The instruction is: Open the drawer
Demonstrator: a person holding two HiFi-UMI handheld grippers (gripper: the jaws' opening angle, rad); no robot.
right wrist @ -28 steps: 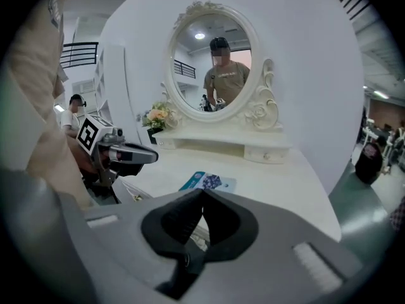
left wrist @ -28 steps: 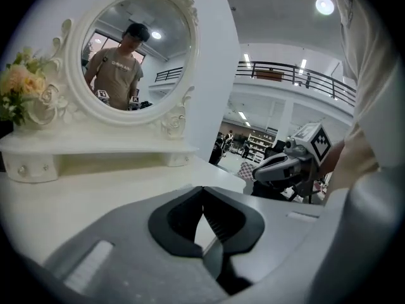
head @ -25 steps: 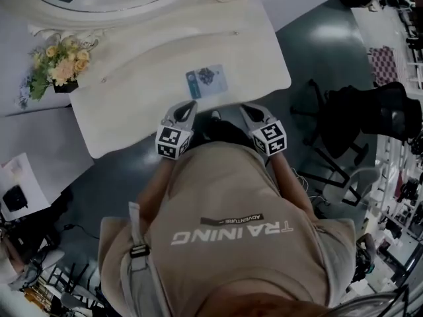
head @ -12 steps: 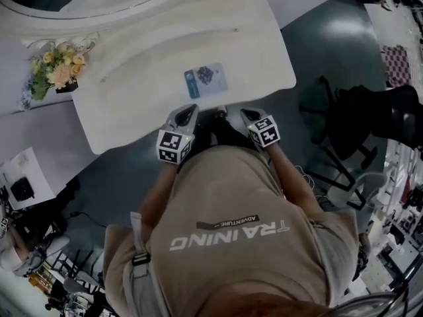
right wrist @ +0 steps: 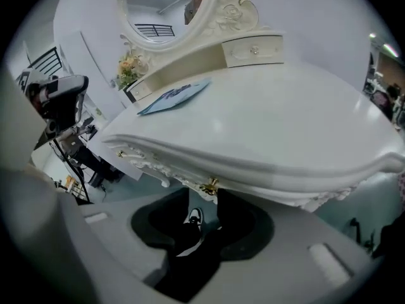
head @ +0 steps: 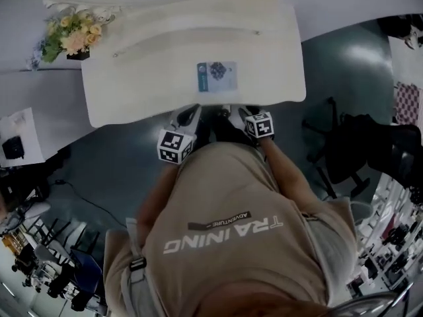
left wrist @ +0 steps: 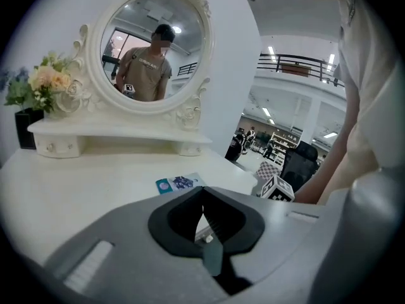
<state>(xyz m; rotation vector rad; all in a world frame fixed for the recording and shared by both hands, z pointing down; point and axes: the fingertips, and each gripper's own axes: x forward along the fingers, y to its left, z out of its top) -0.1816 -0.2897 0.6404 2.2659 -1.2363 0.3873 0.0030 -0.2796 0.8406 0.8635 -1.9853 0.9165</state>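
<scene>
The white dressing table (head: 158, 65) has a shallow drawer under its curved front edge, with a small gold handle (right wrist: 209, 185) on the carved drawer front (right wrist: 158, 163). My right gripper (right wrist: 204, 202) is low, just in front of and under that edge (head: 232, 113). Its jaws are opening, and the handle sits just above the gap, untouched. My left gripper (left wrist: 202, 198) is held over the table's front edge (head: 190, 111), left of the right one. Its jaws are shut with nothing in them.
A blue-and-white card (head: 217, 76) lies on the tabletop near the front. A flower vase (head: 69, 35) stands at the back left beside the round mirror (left wrist: 152, 49). A dark office chair (head: 370, 144) is to the right. The person's shoe (right wrist: 195, 217) shows below the table.
My right gripper has dropped from above the tabletop to the front edge and looks smaller in the head view. My left gripper has hardly moved.
</scene>
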